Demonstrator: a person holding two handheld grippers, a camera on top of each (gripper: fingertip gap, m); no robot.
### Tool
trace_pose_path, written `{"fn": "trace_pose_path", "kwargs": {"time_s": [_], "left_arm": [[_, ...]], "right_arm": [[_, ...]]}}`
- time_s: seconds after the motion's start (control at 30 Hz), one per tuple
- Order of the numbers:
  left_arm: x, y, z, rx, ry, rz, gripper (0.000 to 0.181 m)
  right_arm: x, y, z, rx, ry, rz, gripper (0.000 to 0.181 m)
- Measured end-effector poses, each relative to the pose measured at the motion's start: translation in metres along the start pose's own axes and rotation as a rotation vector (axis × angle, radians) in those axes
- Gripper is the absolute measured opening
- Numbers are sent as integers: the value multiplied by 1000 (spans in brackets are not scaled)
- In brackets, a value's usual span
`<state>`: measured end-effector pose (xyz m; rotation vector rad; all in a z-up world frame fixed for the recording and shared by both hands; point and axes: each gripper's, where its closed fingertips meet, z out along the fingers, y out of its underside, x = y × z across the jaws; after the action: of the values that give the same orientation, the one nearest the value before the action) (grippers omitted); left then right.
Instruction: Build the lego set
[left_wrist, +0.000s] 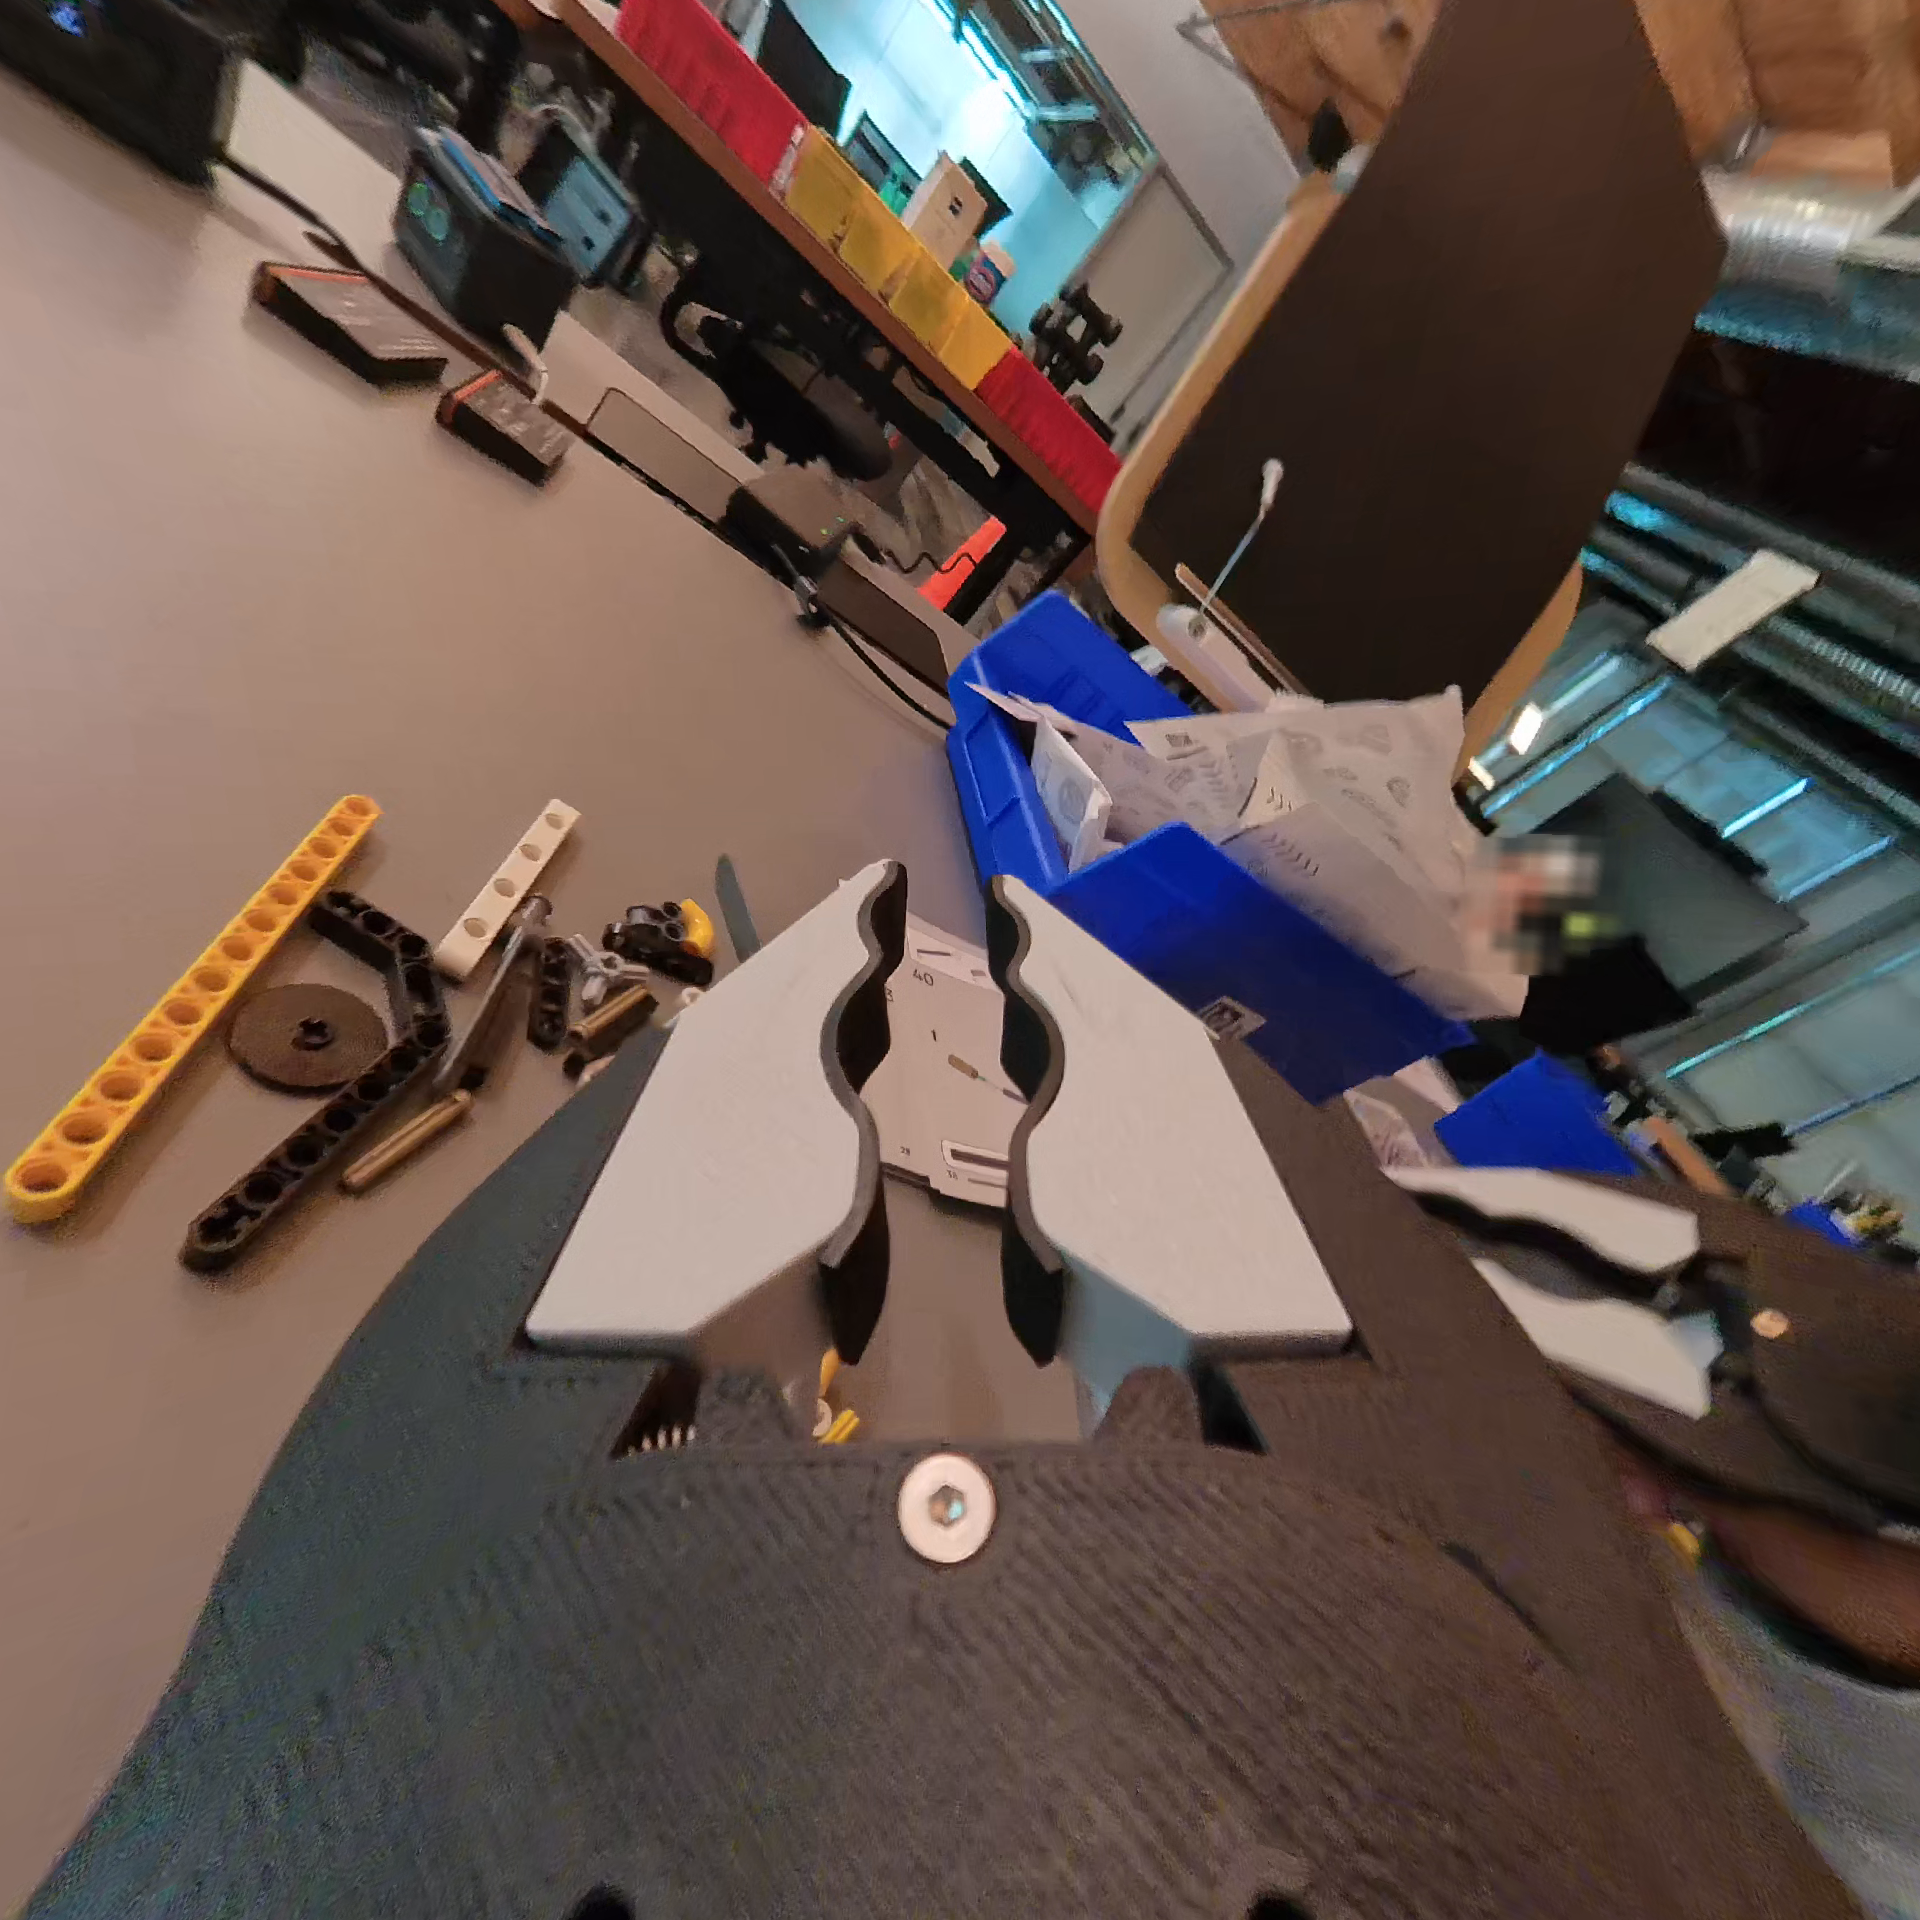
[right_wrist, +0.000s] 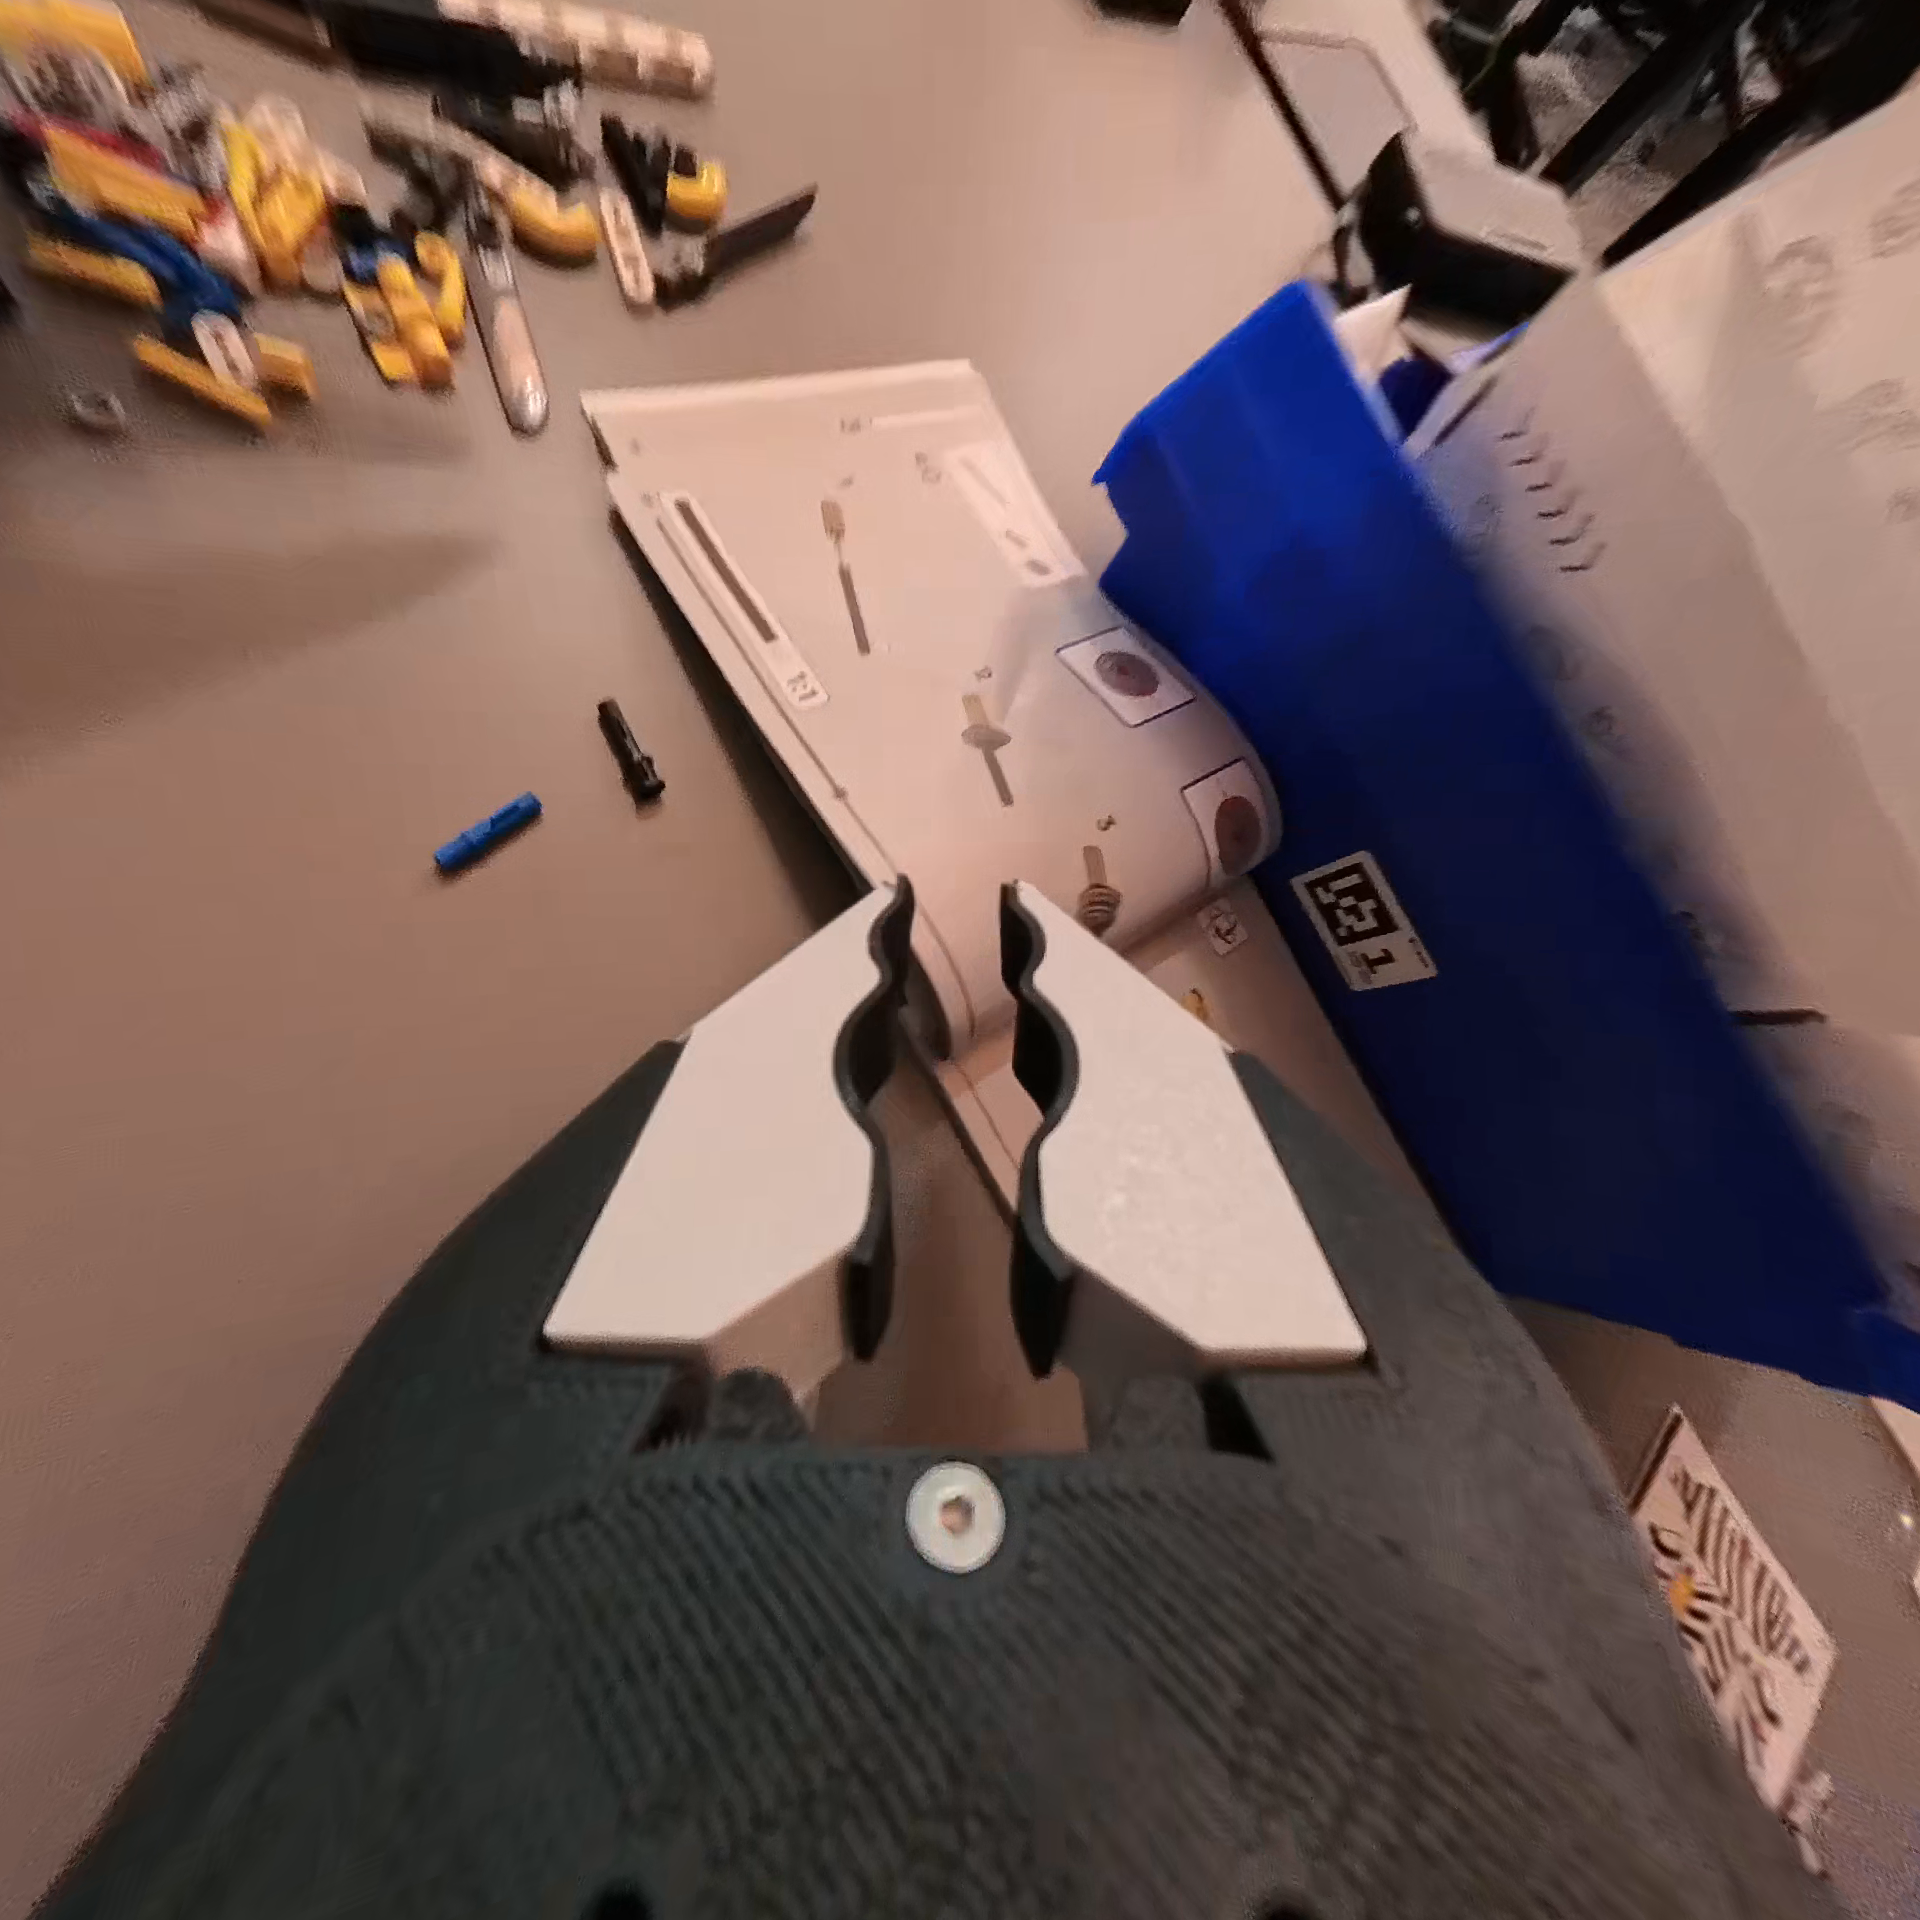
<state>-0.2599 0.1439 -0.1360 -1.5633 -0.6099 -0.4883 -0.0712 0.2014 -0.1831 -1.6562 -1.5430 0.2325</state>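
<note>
Two handheld grippers hang over a grey bench (right_wrist: 260, 987) strewn with lego parts. The landmark is a blue bin (right_wrist: 1455, 831) stuffed with crumpled paper bags.

The left gripper (left_wrist: 943, 883) has its grey fingers (left_wrist: 727, 1122) slightly apart and holds nothing. The right gripper (right_wrist: 954, 899) also has its fingers (right_wrist: 758, 1143) parted by a narrow gap, empty, hanging over the near corner of an open instruction booklet (right_wrist: 894, 623) that lies against the bin's left side, one page curling up onto the bin wall.

Well left of the bin, in the left wrist view, lie a long yellow beam (left_wrist: 187, 1013), a bent black beam (left_wrist: 343, 1081), a black disc (left_wrist: 307, 1034) and a short white beam (left_wrist: 509, 883), close together. In the right wrist view, a small black pin (right_wrist: 631, 748) and a blue pin (right_wrist: 488, 831) lie just left of the booklet, apart from each other. A blurred pile of yellow, blue and black pieces (right_wrist: 260, 229) sits farther off, beyond the booklet.
</note>
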Motion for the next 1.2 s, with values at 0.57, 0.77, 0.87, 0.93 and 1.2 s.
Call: {"fn": "trace_pose_path", "kwargs": {"time_s": [0.57,0.77,0.87,0.93,1.2], "left_arm": [[41,51,16,-198,72,297,15],[43,53,15,-205,81,305,14],[43,52,15,-205,88,296,14],[44,53,15,-210,96,284,14],[49,54,14,-204,106,290,14]], "right_arm": [[181,-58,-11,7,167,-17,65],[229,-85,-18,-11,396,-164,5],[258,-123,-63,116,447,-79,4],[276,-137,-91,155,490,-58,3],[278,-148,-140,249,447,81,1]]}}
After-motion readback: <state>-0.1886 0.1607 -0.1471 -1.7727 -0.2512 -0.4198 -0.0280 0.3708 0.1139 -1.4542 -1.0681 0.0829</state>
